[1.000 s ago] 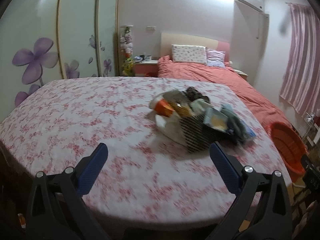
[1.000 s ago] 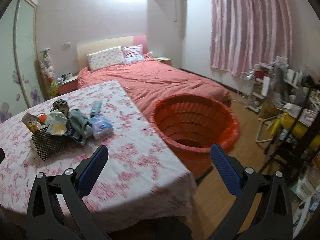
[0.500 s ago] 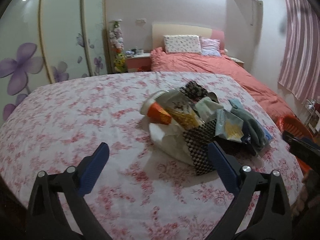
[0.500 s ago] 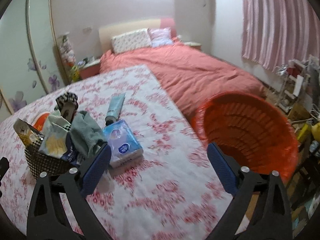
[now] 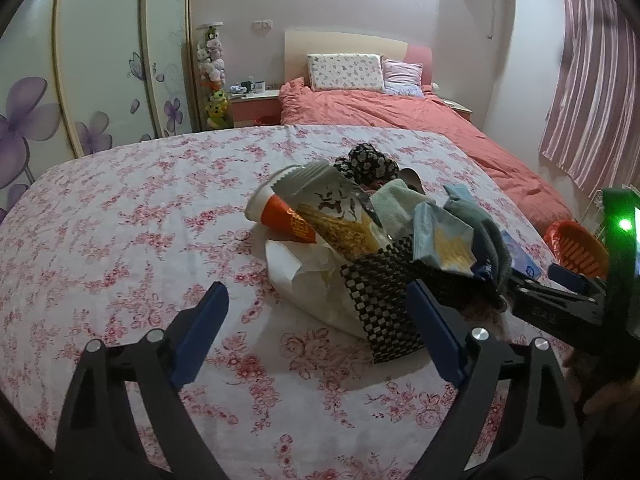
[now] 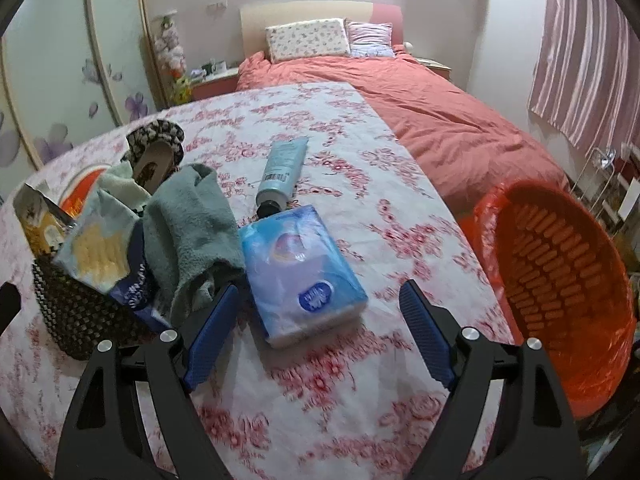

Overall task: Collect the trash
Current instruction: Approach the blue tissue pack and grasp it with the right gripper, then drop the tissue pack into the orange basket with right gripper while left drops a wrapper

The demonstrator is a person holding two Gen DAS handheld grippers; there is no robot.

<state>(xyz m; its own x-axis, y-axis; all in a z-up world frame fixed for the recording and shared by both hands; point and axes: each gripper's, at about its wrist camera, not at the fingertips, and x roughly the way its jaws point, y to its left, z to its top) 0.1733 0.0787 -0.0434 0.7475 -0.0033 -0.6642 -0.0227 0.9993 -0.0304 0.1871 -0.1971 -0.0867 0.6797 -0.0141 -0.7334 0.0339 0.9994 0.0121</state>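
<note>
**Two open grippers over a cluttered flowered table, orange bin at its side**

Left wrist view: The left gripper (image 5: 316, 320), black with blue finger pads, has its jaws spread wide apart and holds nothing. It hovers above a table covered in a white cloth with pink flowers (image 5: 120, 216). Just ahead of its right finger stands a black-and-white checked woven basket (image 5: 380, 300), stuffed with rubbish. A white paper cup with an orange wrap (image 5: 280, 216) lies on its side against the pile, beside a silver snack bag printed with yellow noodles (image 5: 340, 212). A crumpled white paper bag (image 5: 308, 280) lies against the basket's left side. A pale blue snack packet (image 5: 444, 236) and a grey-green towel (image 5: 480, 228) hang over the basket's right edge. At the far right the right gripper (image 5: 560, 284) enters, with an orange plastic slatted bin (image 5: 576, 244) behind it, beyond the table edge. A bed with a salmon-pink cover (image 5: 400, 116) fills the background.

Right wrist view: The right gripper (image 6: 316, 320) is also wide open and empty. Between its fingers, slightly ahead, lies a blue plastic pack of tissues (image 6: 300, 272) flat on the cloth. Just beyond it lies a light blue tube with a black cap (image 6: 280, 172), its cap touching or nearly touching the pack. The basket sits to the left, the towel draped over its rim near the left finger. The orange bin stands low on the right, beside the table.
</note>
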